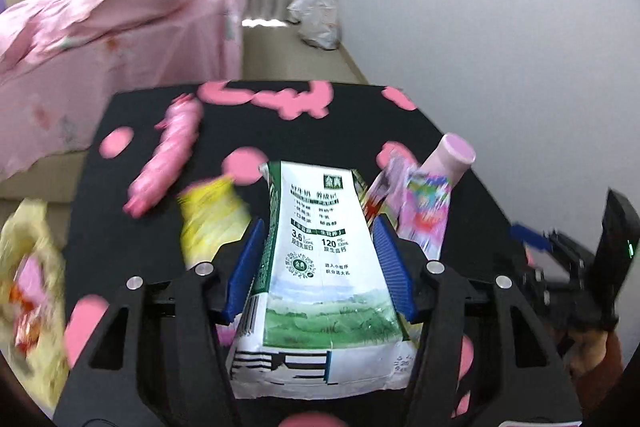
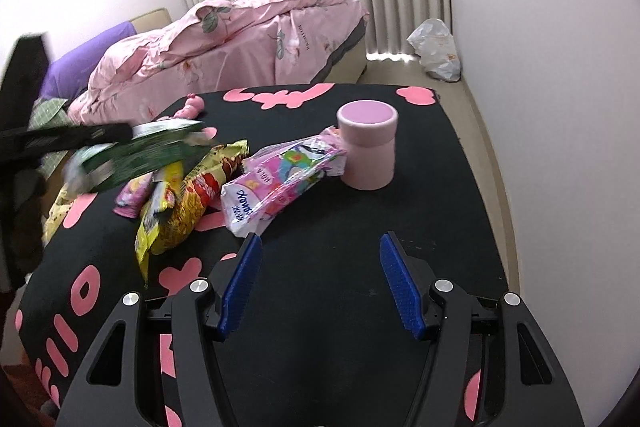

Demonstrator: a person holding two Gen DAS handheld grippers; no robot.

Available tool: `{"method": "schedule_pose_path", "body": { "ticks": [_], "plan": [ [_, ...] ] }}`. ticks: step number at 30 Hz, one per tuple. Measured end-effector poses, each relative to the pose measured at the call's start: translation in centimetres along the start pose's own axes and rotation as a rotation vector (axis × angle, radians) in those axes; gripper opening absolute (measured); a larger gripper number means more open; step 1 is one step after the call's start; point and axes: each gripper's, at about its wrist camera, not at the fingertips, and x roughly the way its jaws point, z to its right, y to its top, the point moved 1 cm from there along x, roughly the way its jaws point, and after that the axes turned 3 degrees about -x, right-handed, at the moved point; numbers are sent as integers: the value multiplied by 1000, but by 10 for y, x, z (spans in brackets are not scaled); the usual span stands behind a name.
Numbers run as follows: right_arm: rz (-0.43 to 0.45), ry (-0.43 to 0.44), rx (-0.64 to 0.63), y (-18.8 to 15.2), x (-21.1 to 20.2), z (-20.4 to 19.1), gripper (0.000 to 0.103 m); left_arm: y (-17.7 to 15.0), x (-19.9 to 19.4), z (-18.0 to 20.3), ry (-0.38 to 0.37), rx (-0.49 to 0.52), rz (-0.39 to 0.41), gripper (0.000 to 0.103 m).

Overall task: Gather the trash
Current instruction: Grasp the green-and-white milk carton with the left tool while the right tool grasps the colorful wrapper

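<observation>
My left gripper (image 1: 318, 227) is shut on a white and green milk carton (image 1: 320, 267), held above the black table (image 1: 320, 115). In the right wrist view the carton (image 2: 140, 155) shows blurred at the left, above the pile of wrappers. My right gripper (image 2: 320, 247) is open and empty, low over the table (image 2: 440, 227). Ahead of it lie a pink and white wrapper (image 2: 276, 179), a yellow snack bag (image 2: 180, 211) and a small pink packet (image 2: 132, 195). A pink round box (image 2: 368, 143) stands behind them.
A pink toy (image 1: 164, 163) lies on the table's far left. A bed with a pink quilt (image 2: 224, 47) stands behind the table. A white plastic bag (image 2: 436, 51) sits on the floor by the wall. A yellow bag (image 1: 28, 275) hangs off the table's left.
</observation>
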Motion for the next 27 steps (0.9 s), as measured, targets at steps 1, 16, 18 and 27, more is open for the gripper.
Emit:
{"method": "schedule_pose_path", "body": {
  "ticks": [1, 16, 18, 27],
  "plan": [
    [-3, 3, -3, 0, 1, -2, 59, -9, -6, -8, 7, -15, -12, 53],
    [-31, -137, -8, 42, 51, -22, 59, -79, -42, -59, 23, -136, -33, 57],
    [-45, -86, 33, 45, 59, -20, 58, -77, -44, -57, 46, -118, -25, 58],
    [-139, 109, 179, 44, 92, -8, 17, -73, -43, -59, 53, -119, -27, 58]
  ]
}}
